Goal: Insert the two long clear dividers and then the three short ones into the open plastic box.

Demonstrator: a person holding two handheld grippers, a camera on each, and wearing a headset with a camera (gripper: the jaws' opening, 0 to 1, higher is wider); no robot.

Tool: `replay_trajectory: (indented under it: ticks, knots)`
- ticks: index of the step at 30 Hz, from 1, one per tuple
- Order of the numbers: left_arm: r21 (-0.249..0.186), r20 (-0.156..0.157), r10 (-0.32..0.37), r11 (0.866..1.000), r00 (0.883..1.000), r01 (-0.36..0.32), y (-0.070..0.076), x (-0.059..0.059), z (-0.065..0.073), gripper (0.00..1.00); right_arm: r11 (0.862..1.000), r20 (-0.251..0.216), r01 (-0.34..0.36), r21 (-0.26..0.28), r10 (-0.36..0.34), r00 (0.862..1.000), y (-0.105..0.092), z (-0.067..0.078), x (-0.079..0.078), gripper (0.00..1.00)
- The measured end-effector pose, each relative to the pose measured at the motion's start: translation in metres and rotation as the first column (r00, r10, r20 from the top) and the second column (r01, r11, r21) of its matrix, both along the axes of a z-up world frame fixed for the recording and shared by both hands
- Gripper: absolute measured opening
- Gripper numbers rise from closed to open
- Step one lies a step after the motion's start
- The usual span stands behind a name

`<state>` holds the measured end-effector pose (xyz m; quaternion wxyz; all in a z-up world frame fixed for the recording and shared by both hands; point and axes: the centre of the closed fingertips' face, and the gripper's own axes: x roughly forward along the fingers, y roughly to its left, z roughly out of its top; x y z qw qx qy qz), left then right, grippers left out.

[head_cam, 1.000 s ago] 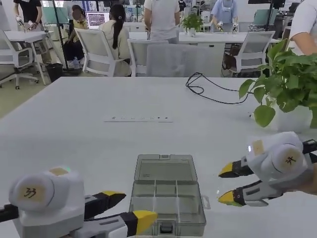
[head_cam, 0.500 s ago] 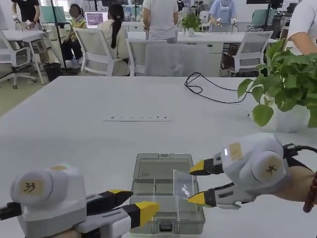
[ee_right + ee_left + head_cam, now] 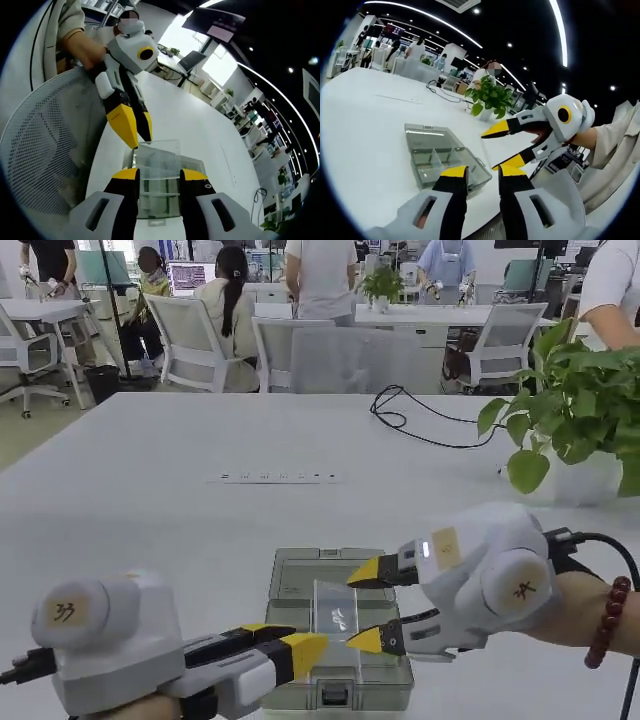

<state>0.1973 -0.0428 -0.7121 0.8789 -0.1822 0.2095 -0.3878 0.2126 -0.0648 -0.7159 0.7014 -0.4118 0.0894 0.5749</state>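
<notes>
The right gripper [image 3: 362, 608] is clamped on a clear divider [image 3: 335, 608], which looks like a short one, and holds it upright just above the open plastic box [image 3: 395, 680] on the white table [image 3: 200, 530]. To do this step well, I think the divider's 2 ends must line up with facing slots and it must go down straight, without tilt. The left gripper [image 3: 305, 638] is beside the box, its jaws a little apart and empty; it could steady the box. Inside, clear walls already make several compartments, all without contents. The lid [image 3: 310, 575] lies flat behind.
</notes>
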Motion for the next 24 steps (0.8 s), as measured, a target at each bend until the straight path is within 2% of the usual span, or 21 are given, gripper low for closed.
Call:
replay_trajectory:
  ticks: [2, 13, 20, 24]
  knots:
    - [-0.013, -0.006, -0.006, 1.0, 1.0, 0.006, -0.001, -0.001, 0.001, 0.16, 1.0, 0.012, -0.008, -0.002, 0.008, 1.0, 0.003, 0.002, -0.001, 0.32]
    - [-0.037, -0.031, -0.014, 0.999, 0.999, 0.013, -0.001, -0.003, 0.001, 0.07, 0.999, 0.049, -0.045, -0.014, 0.046, 0.998, 0.015, 0.007, -0.009, 0.32]
    - [-0.078, -0.066, -0.027, 0.997, 0.997, 0.022, -0.003, -0.006, 0.002, 0.0, 0.998, 0.064, -0.052, -0.019, 0.054, 0.997, 0.019, 0.009, -0.01, 0.32]
    - [-0.114, -0.114, -0.013, 0.994, 0.993, 0.0, -0.001, -0.005, 0.0, 0.0, 0.999, 0.068, -0.047, -0.021, 0.049, 0.997, 0.02, 0.009, -0.01, 0.32]
